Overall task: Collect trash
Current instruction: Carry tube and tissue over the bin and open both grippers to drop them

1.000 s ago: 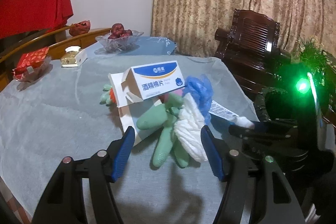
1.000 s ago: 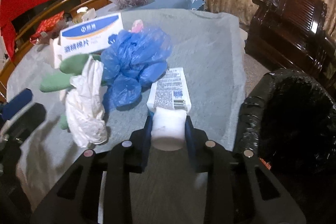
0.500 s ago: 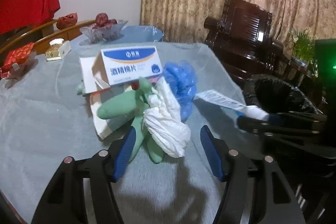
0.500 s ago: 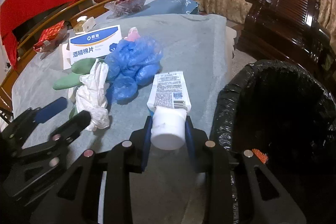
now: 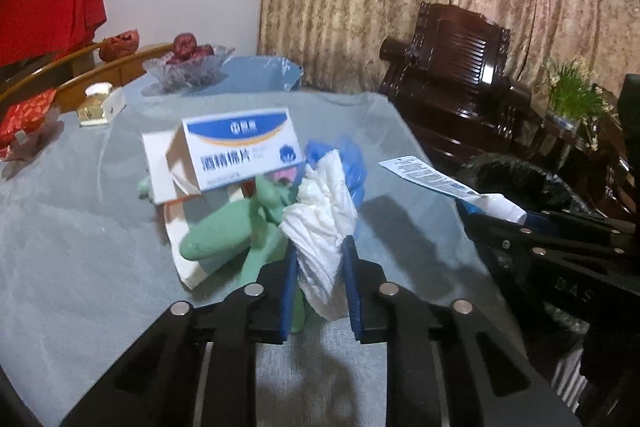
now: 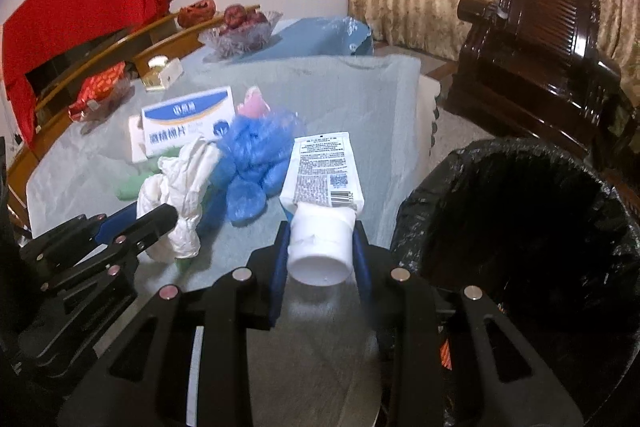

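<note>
1. Left tongs (image 5: 318, 277): clamped on the white crumpled glove (image 5: 320, 223), which lies at the near edge of the trash pile on the counter (image 5: 80, 227).
2. Right tongs (image 6: 320, 247): clamped on the cap end of the white tube (image 6: 322, 183), held above the counter edge just beside the black-lined bin (image 6: 520, 227).
3. Remaining trash on the counter: green glove (image 5: 224, 231), blue shoe covers (image 6: 256, 163), and the wipes box (image 5: 240, 151), all touching or overlapping.
4. Risk, left side: the white crumpled glove touches the green glove and the blue shoe covers. Lifting may drag them along or tip the wipes box resting on the pile.
5. Risk, left side: thin, soft glove material may slip out of the tongs if only a fold is pinched.
6. Risk, right side: the white tube is gripped at one end only; its long body may swing, strike the bin rim, and fall outside if released early.
7. Risk, both sides: the two tongs are near each other and may collide during transfer.
8. Not determinable: bin contents (interior dark); the pink item (image 6: 252, 103) behind the blue shoe covers; how deep the left grip reaches into the glove.
</note>
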A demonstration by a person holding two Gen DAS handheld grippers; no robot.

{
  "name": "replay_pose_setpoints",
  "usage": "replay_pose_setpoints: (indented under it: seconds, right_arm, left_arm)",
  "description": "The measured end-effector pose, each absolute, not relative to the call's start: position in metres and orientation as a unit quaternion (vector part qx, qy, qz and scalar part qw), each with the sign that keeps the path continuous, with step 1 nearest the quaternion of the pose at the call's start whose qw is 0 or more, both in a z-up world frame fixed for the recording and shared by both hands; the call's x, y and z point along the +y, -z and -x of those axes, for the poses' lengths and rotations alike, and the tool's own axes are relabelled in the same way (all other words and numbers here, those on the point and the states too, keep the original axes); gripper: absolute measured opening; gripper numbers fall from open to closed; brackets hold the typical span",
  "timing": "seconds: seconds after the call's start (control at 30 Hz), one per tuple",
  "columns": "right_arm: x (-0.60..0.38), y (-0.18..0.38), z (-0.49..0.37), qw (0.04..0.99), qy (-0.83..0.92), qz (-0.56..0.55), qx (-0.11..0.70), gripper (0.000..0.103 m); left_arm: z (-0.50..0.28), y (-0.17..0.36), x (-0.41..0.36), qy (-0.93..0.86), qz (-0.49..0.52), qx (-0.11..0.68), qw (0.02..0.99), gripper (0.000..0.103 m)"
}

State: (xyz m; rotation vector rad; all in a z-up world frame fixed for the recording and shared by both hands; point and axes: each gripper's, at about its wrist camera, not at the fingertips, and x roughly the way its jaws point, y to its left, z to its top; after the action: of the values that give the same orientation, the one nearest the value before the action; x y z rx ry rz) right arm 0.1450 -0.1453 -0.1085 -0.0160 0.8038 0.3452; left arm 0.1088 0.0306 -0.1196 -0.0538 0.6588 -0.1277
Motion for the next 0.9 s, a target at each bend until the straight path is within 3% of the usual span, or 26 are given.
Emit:
replay_pose_setpoints:
  seconds: [0.4, 0.9]
  right_arm:
    - [-0.168, 0.065, -0.121, 0.928, -0.156, -0.005, 0.337, 0.029]
    - [-0.275, 0.049, -0.088, 0.949, -0.045, -0.031, 0.311, 0.029]
  left_arm:
    - [-0.102, 0.079, 0.007, 0.091, 0.025, 0.292, 0.952, 0.021]
    - [-0.119, 0.062, -0.086, 0.186, 0.016, 0.278, 0.942, 0.021]
